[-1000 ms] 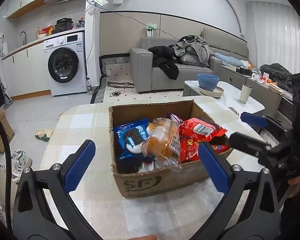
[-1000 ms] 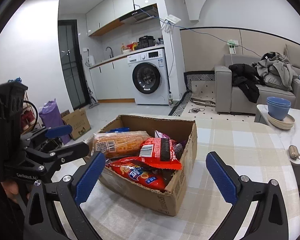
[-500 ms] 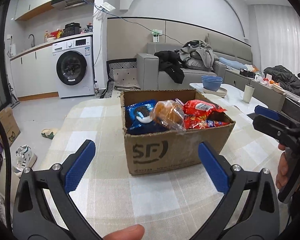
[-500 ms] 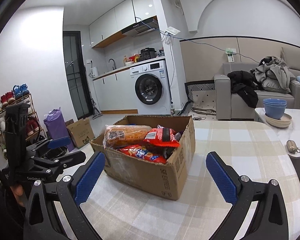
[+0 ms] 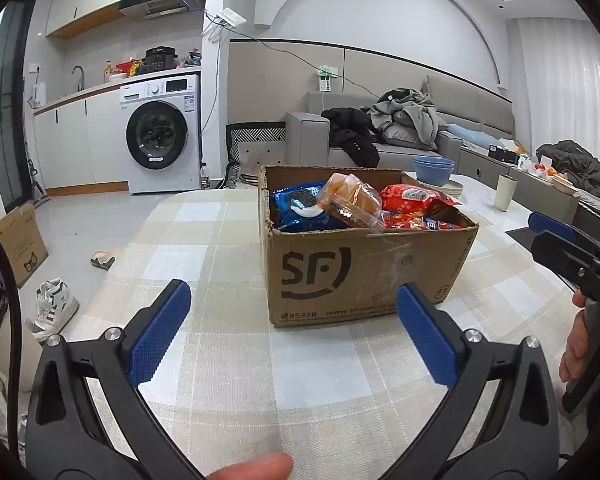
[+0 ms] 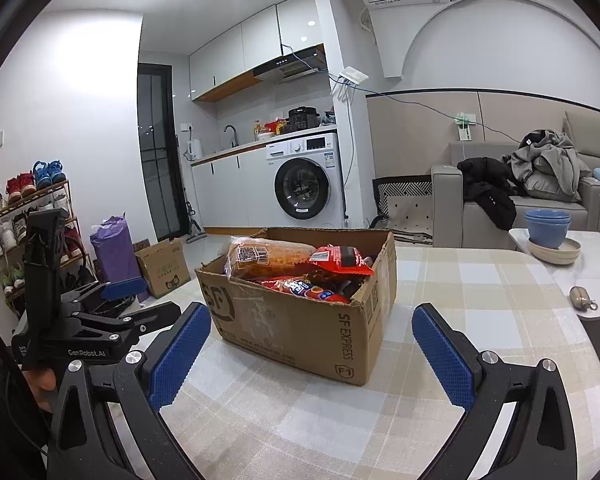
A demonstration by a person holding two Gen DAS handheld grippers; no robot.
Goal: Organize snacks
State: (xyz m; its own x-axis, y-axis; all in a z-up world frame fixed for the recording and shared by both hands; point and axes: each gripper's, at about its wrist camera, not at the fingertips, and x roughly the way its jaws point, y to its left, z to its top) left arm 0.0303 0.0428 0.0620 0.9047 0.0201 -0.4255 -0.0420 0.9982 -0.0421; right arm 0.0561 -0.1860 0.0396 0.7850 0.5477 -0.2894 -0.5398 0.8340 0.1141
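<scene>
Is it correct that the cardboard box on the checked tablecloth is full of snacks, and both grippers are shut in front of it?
Not quite. The cardboard box on the tablecloth is full of snacks, but the left gripper and right gripper are open, not shut. Each wrist view shows its own blue pads wide apart.

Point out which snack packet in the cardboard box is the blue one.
It is the blue cookie packet, lying at the box's left end in the left wrist view. The bread bag beside it is clear and orange-brown; the remaining packets are red.
</scene>
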